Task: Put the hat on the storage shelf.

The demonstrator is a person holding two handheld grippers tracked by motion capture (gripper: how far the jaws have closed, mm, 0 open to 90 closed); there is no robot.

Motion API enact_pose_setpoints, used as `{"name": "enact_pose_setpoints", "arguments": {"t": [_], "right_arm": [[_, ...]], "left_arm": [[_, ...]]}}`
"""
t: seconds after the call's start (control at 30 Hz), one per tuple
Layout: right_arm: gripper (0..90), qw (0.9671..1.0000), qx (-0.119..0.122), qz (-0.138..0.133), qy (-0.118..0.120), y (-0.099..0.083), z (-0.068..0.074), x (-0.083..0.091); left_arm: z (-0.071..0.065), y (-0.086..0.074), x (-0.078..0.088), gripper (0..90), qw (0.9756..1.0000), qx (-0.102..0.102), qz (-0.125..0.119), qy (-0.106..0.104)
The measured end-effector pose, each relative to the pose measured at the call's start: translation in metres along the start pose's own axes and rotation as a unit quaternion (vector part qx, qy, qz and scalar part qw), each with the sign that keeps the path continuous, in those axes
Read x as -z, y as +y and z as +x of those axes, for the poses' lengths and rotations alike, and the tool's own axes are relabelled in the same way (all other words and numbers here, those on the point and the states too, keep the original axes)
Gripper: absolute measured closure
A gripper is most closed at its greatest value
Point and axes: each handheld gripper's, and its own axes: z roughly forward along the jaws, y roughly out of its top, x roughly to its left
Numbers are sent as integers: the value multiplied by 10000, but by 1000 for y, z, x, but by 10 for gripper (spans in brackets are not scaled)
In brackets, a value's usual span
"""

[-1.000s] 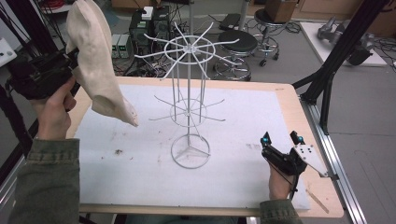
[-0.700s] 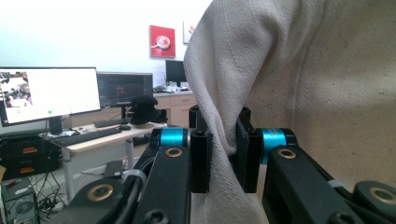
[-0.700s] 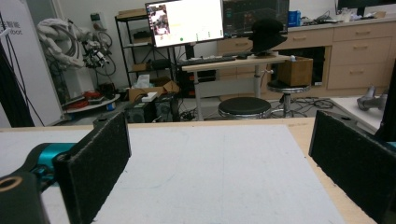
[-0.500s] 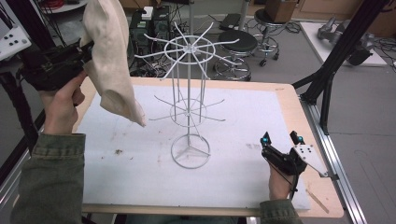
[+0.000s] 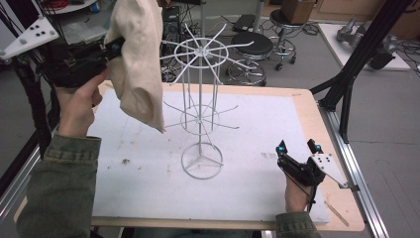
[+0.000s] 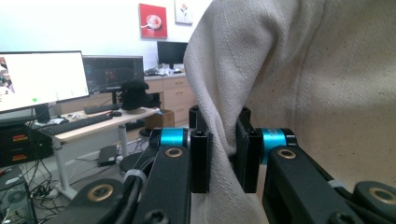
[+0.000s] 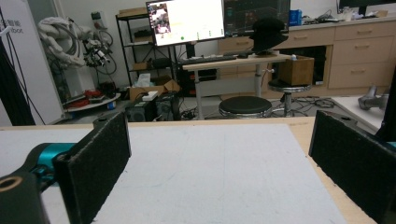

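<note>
Cream cloth (image 5: 136,64) is held up high over the far left corner of the tabletop (image 5: 148,168), just beside the top ring of the white wire rack (image 5: 200,106). The cloth is pinched tight by the left gripper (image 5: 111,47); in the left gripper view a fold of cloth (image 6: 280,93) is squeezed between the two black pads (image 6: 200,161). The right gripper (image 5: 297,148) is rested near the right front corner of the tabletop with its jaws spread wide, and nothing is held in it.

Only a small fold seems to be gripped, so the cloth could be pulled out of the pads and dropped onto the tabletop if it is tugged. The rack looks light and thin, and it is not held by anything. It could be tipped over or pushed along if the cloth is dragged across its wire arms. The loose bottom end of the cloth could also be caught on a lower arm, so that it hangs in a bunch.
</note>
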Motion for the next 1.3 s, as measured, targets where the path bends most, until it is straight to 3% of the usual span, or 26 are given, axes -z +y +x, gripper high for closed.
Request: {"name": "enact_pose_setpoints", "arguments": {"t": [0.4, 0.67, 0.87, 1.0, 1.13, 1.2, 1.3], "right_arm": [[46, 10000, 18, 15, 30, 0, 0, -1], [46, 10000, 7, 13, 29, 0, 1, 0], [46, 10000, -3, 24, 25, 0, 1, -1], [46, 10000, 40, 14, 29, 0, 2, -1], [46, 10000, 24, 32, 25, -1, 1, -1], [46, 10000, 22, 27, 34, -1, 2, -1], [46, 10000, 13, 30, 28, -1, 2, -1]], "left_arm": [[-10, -7, -21, 792, 9992, -201, 344, 37], [-14, -8, -17, 794, 9970, -515, 574, 27], [-8, -13, -11, 793, 9923, -630, 1057, -124], [-1, -16, -7, 789, 9907, -584, 1182, -336], [6, -19, -4, 780, 9861, -648, 1455, -469], [7, -20, -3, 771, 9869, -590, 1423, -475], [7, -20, -4, 743, 9862, -630, 1448, -494]]}}
